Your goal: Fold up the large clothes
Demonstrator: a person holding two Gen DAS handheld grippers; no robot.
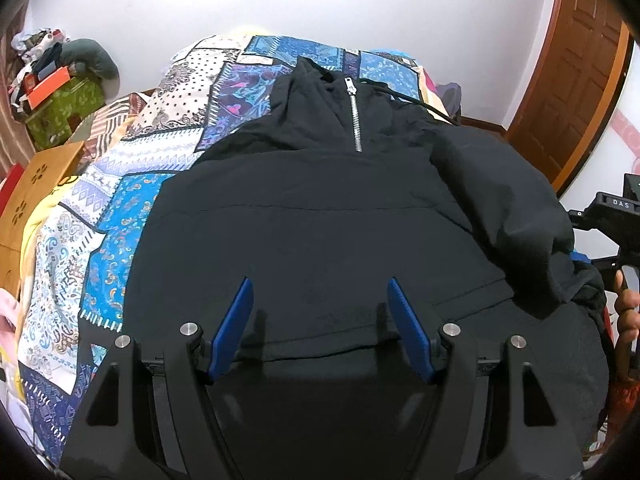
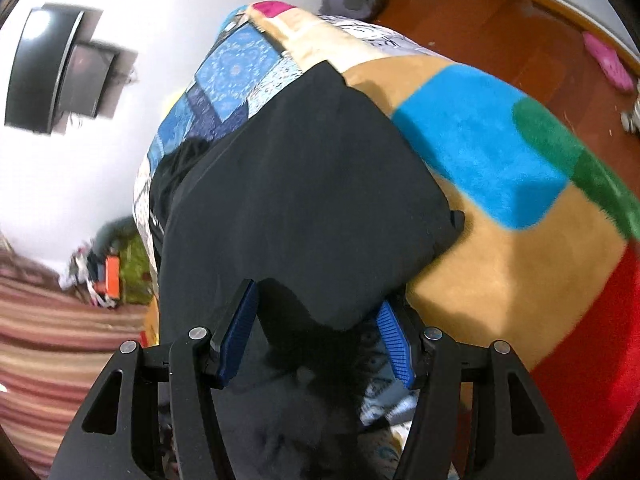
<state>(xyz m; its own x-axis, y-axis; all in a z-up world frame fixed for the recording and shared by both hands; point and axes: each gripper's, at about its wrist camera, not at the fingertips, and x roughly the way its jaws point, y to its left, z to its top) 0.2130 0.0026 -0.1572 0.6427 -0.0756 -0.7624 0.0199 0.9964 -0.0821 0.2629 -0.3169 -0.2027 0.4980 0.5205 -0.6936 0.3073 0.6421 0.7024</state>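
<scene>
Slippage is the main risk: the black half-zip jacket lies spread on the patchwork quilt, and its right sleeve may slide off toward the bright blanket if the fold is pulled unevenly. Left gripper hovers spread over the near hem, holding nothing. Right gripper is half spread around the cuff; probably not pinching it.

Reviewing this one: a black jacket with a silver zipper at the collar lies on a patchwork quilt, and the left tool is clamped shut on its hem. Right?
Not quite. In the left wrist view the left tool is open above the black jacket, its blue fingers apart with nothing gripped. The silver zipper and patchwork quilt are as you say.
</scene>
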